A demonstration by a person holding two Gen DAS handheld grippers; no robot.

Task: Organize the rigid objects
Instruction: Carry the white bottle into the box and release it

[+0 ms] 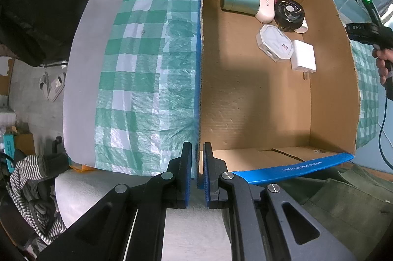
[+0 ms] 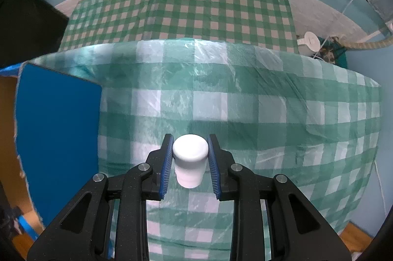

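Observation:
An open cardboard box with blue-taped rims sits on a green checked cloth. Inside it lie a green cylinder, a pinkish-white case, a black round device, a white octagonal case and a white charger. My left gripper is shut on the box's near left corner wall. In the right wrist view, my right gripper is shut on a small white bottle, held just above the cloth. The box's blue outer wall stands to its left.
A person's hand holds a black handle at the box's right side. Slippers lie on the floor at left, striped clothing at lower left, a green garment at lower right. A white round object sits beyond the cloth.

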